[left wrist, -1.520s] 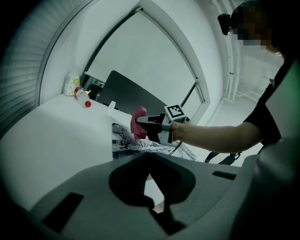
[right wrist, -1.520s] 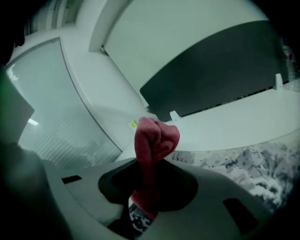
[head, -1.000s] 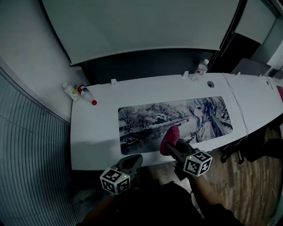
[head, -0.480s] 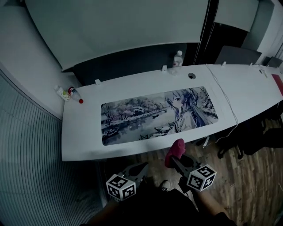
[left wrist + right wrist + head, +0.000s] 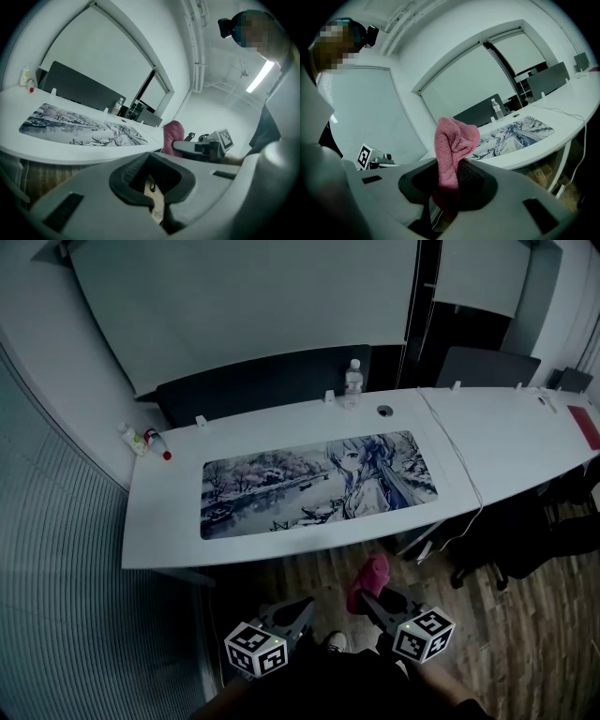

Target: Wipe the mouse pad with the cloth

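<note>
Cloth: pink and bunched, sticking up out of my right gripper, whose jaws are clamped on its lower end.
Left gripper: jaws pressed together, holding nothing (its marker cube faces up toward my head).
Where I hold them: both are low in front of me over the wooden floor, off the near edge of the desk and well apart from it. The right one is roughly opposite the middle of that edge, and the left one is beside it.
Mouse pad: long, printed with a grey-blue winter scene and a drawn figure. It lies flat on the middle of the desk with its long side along the near edge. Neither the cloth nor either gripper touches it.
Bottle: clear and upright at the far edge, behind the pad's right end.
Small bottles: lying at the far left corner, one with a red cap.
Cable: white, crossing the desk from the far edge just right of the pad and dropping over the near edge.
</note>
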`<move>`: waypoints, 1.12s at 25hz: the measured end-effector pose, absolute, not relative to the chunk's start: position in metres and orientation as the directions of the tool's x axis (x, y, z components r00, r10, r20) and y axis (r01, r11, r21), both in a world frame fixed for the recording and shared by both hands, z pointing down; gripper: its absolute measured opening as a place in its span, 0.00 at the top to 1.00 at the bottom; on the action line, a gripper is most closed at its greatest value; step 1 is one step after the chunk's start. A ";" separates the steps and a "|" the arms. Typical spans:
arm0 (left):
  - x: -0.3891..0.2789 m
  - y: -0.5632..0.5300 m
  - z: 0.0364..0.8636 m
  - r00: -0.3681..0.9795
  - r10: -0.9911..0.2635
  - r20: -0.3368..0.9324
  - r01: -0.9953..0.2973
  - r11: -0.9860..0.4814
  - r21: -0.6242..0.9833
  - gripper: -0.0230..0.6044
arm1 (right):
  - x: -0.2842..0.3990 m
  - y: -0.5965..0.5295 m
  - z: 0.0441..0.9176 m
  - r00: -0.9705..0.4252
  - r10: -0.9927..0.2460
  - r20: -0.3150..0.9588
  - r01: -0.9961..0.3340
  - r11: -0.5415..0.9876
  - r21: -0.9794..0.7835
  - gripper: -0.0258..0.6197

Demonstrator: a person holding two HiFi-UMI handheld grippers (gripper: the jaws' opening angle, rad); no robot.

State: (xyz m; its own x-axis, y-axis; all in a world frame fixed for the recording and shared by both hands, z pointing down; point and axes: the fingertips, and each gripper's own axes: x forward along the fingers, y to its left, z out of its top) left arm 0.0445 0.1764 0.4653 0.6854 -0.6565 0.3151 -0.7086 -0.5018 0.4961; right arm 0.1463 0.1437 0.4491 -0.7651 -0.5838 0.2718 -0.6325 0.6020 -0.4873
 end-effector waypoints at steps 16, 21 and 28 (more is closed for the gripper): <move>0.055 0.197 0.457 0.687 -0.650 0.323 -0.714 -0.525 0.463 0.95 | 0.145 0.170 0.448 -0.790 -0.560 0.248 -0.600 0.625 -0.500 0.79; 0.051 0.197 0.454 0.688 -0.650 0.323 -0.715 -0.532 0.454 0.95 | 0.144 0.172 0.447 -0.786 -0.565 0.251 -0.605 0.620 -0.499 0.79; 0.043 0.197 0.458 0.678 -0.656 0.331 -0.724 -0.519 0.454 0.95 | 0.141 0.170 0.447 -0.787 -0.565 0.249 -0.605 0.625 -0.494 0.79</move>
State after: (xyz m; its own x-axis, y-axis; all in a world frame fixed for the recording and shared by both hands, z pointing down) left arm 0.0432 0.1968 0.4583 0.6783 -0.6559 0.3312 -0.7239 -0.5191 0.4545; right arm 0.1415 0.1701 0.4473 -0.7868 -0.5648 0.2488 -0.6047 0.6249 -0.4938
